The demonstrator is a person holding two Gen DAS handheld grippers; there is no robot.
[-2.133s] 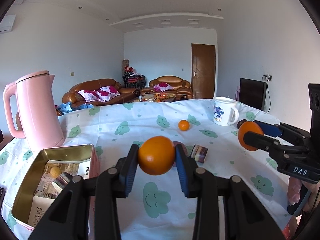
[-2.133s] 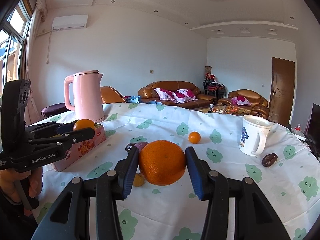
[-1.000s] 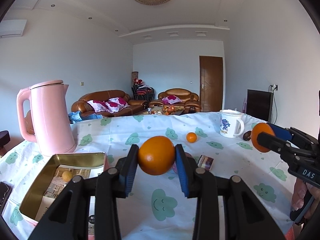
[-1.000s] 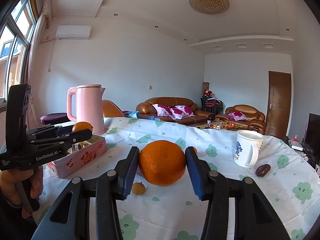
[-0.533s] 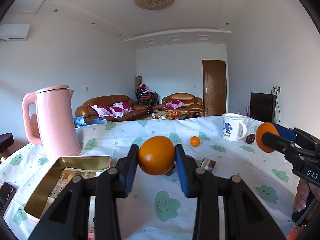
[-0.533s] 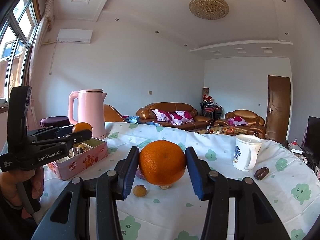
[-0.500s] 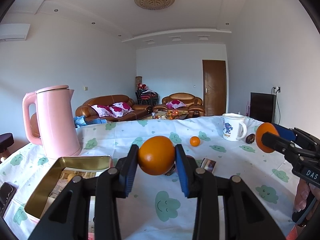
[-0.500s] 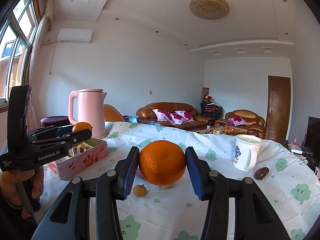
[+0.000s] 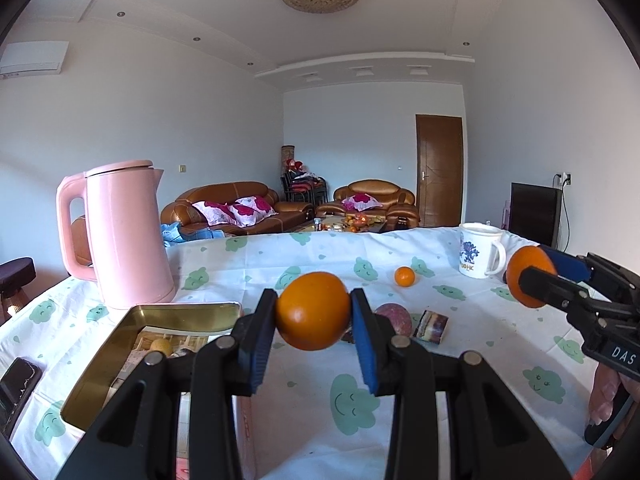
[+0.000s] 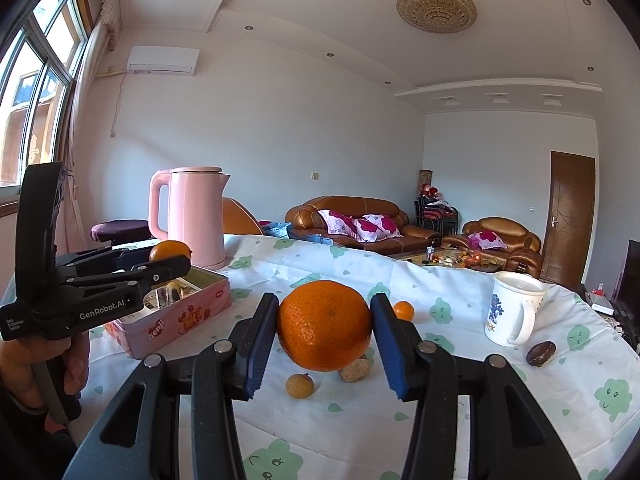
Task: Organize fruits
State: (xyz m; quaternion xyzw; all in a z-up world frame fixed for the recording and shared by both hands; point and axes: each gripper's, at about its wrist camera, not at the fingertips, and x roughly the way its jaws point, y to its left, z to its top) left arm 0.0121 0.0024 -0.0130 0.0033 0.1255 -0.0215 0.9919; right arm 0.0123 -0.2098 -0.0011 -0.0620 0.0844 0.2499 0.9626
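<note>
We hold a smooth orange (image 9: 313, 311) in left claw (image 9: 313, 316), mandarin (image 10: 325, 325) in right claw (image 10: 325, 326); lower each gently into open tin (image 9: 120, 356) near tabletop's left edge.

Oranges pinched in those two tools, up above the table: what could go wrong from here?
1. Each orange is round and held only by its sides: the left tool grips the smooth orange, the right tool the big orange. Either might slip and roll.
2. The tin already holds items, so a dropped orange may bounce out.
3. The longan and mug sit nearby and could get knocked.
</note>
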